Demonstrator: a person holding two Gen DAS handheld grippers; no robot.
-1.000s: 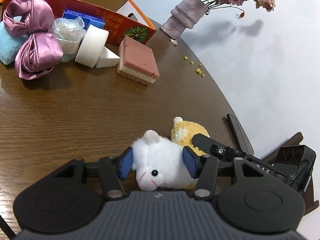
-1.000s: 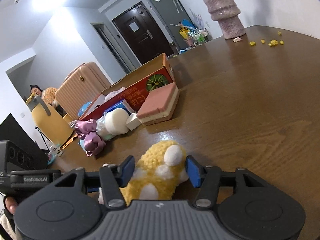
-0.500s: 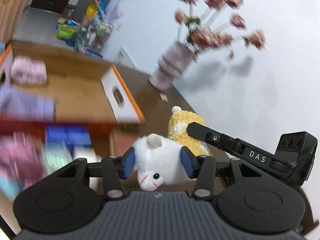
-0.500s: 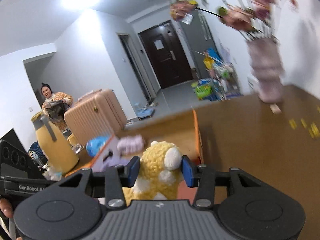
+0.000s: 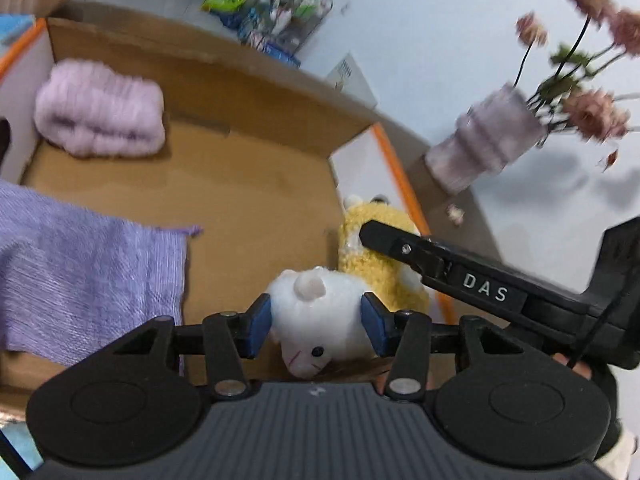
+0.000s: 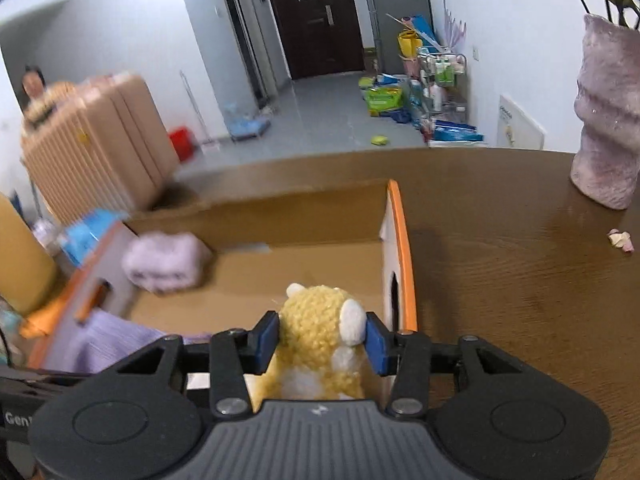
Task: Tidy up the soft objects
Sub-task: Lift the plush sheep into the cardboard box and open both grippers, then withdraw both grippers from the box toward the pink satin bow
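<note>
Purple cloth (image 5: 88, 256): far left, lying flat on the floor of the cardboard box (image 5: 256, 184). It looks limp and light, and would bunch up if pinched anywhere.

Pink fluffy bundle (image 5: 100, 110): tucked in the far left corner of the box, against the back wall. It is plush and squashy by the look of it.

Left gripper (image 5: 316, 322): blue pads pressed in on both flanks of the white plush toy (image 5: 316, 312), held over the near right part of the box with its face toward the camera.

White plush, handling: judged very light and soft, since the fur dents under the pads. The mid-body hold looks right; an ear would slip out.

Yellow plush toy (image 6: 316, 332): just right of the white one and touching or nearly touching it, in the left wrist view.

Right gripper (image 6: 322, 338): pads squeezed against the yellow toy's head, one of them right at a white ear. It hangs over the near right corner of the box, beside the orange-edged end wall.

Yellow plush, handling: woolly, springy and not fragile. The knobbly surface should grip well, so my read is that a gentle opening will drop it.

Table (image 6: 520, 280): dark wood to the right of the box.

Vase (image 6: 606, 120): far right on the table, well apart from the box, with dried flowers blurred above it.

Risk: both toys share one corner, so one may land on top of the other.
</note>
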